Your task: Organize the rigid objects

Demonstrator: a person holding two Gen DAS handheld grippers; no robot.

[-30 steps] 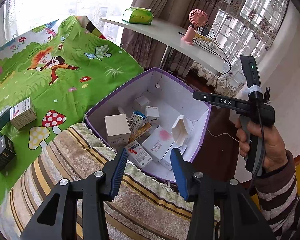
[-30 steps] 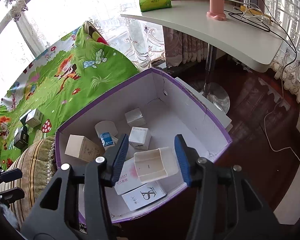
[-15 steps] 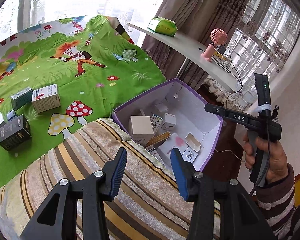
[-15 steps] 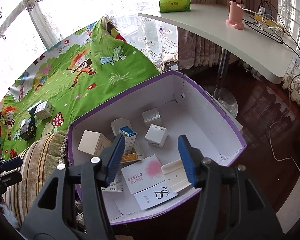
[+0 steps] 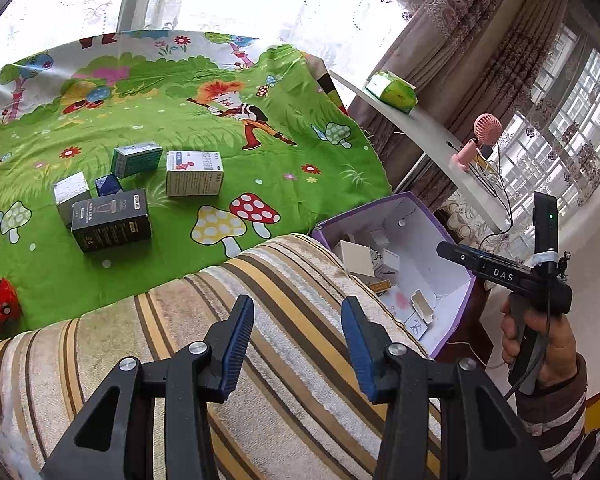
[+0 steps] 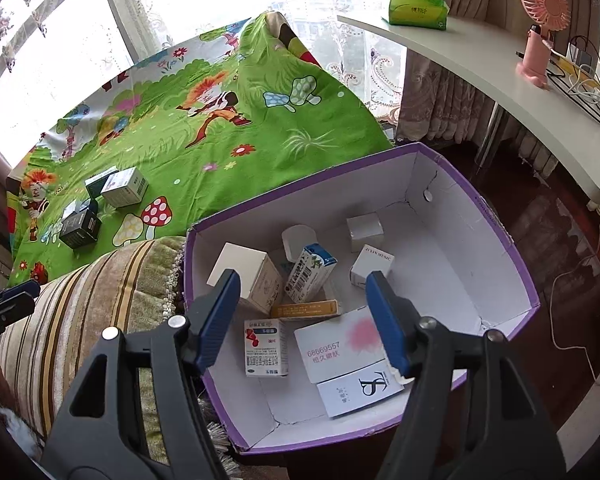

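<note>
A purple cardboard box [image 6: 512,256] with a white inside stands on the floor by the bed and holds several small cartons. It also shows in the left wrist view [image 5: 456,236]. On the green cartoon sheet [image 5: 220,152] lie several loose cartons: a black one [image 5: 110,220], a white one [image 5: 194,172] and a green one [image 5: 136,158]. My left gripper [image 5: 298,344] is open and empty above a striped cushion [image 5: 284,360]. My right gripper [image 6: 304,320] is open and empty above the box.
A white desk [image 6: 500,72] at the right carries a green tissue pack [image 6: 416,8], a pink fan [image 6: 542,28] and cables. A red toy car [image 5: 0,310] sits at the sheet's left edge. Dark wood floor [image 6: 556,240] lies beyond the box.
The right gripper let go of a white tray into the box and rose. The left gripper swung left, from the box towards the cartons on the sheet.
</note>
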